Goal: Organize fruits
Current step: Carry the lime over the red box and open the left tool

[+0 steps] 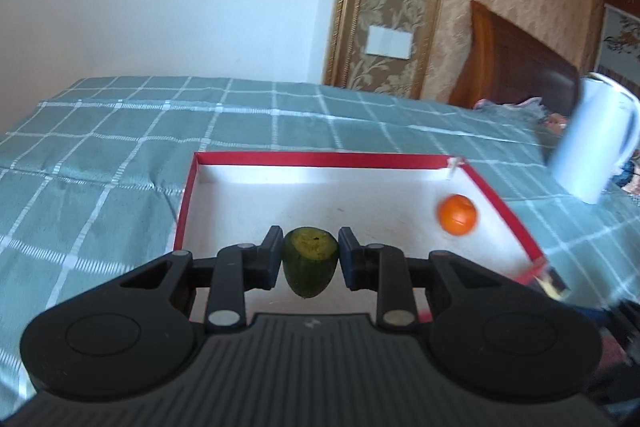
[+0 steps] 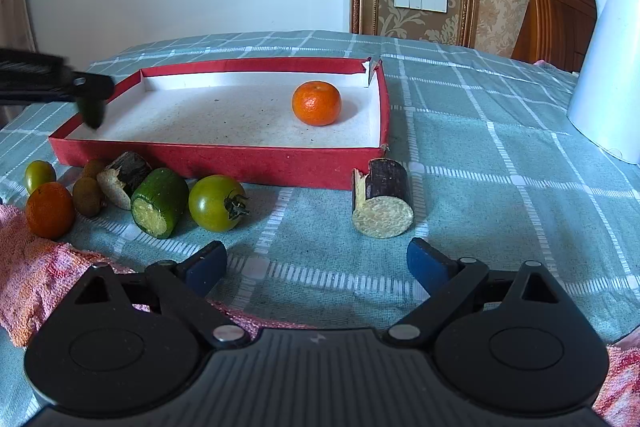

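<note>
My left gripper [image 1: 310,255] is shut on a small dark green cucumber end [image 1: 309,269] and holds it above the near left part of a red tray [image 1: 320,159] with a white floor. An orange [image 1: 458,214] lies inside at the right. The right wrist view shows that gripper [image 2: 90,95] and its green piece [image 2: 93,113] at the tray's [image 2: 224,163] left rim, and the orange [image 2: 317,103]. My right gripper [image 2: 316,267] stands open over the cloth, with nothing between its fingers. A cut eggplant piece [image 2: 384,203] lies just beyond it.
Before the tray's front wall lie a cucumber chunk [image 2: 160,203], a green tomato [image 2: 216,203], another eggplant piece [image 2: 124,179], two kiwis [image 2: 87,197], an orange [image 2: 50,211] and a small green tomato [image 2: 39,175]. A pink towel [image 2: 32,283] lies at the near left. A white kettle [image 2: 604,67] stands at the right.
</note>
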`<move>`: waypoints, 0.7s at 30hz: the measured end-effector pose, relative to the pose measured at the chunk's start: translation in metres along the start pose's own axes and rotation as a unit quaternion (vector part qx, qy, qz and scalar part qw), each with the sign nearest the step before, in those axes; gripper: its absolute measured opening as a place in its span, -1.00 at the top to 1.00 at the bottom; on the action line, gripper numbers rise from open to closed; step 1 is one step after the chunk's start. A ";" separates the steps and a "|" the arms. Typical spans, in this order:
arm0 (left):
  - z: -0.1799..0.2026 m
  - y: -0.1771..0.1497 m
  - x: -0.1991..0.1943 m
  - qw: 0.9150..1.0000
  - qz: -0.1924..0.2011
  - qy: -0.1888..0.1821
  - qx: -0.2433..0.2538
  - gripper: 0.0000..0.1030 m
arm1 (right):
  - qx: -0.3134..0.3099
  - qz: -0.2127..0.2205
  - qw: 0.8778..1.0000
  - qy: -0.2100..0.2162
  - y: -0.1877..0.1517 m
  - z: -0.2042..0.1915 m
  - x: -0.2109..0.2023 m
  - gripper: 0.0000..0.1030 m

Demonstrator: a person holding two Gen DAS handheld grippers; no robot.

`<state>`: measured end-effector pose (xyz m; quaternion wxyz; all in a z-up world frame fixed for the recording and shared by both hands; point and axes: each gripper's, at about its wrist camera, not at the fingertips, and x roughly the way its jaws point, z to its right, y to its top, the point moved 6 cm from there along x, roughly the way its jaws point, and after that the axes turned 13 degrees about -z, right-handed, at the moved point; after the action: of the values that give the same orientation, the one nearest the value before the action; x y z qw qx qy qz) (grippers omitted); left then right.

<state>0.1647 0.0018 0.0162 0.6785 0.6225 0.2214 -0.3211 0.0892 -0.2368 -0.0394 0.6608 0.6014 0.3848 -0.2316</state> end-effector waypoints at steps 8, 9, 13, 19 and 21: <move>-0.011 0.020 0.046 0.999 -0.026 0.039 -0.004 0.48 | 0.000 0.000 1.000 0.000 0.000 0.000 0.000 -0.90; -0.013 0.023 0.049 0.999 -0.028 0.038 -0.008 0.48 | 0.000 0.000 1.000 0.000 0.000 0.000 0.000 -0.90; -0.018 0.029 0.060 0.998 -0.034 0.042 -0.016 0.48 | 0.000 0.000 1.000 0.000 0.000 0.000 0.000 -0.90; -0.024 0.029 0.068 0.997 -0.040 0.060 -0.029 0.21 | 0.000 0.000 1.000 0.000 0.000 0.000 0.000 -0.91; -0.028 0.029 0.065 0.997 -0.034 0.065 -0.035 0.17 | 0.000 0.000 1.000 0.000 0.000 -0.001 0.001 -0.92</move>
<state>0.2331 0.0198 -0.0123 0.6725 0.6100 0.2975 -0.2952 0.0895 -0.2356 -0.0402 0.6611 0.6012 0.3846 -0.2315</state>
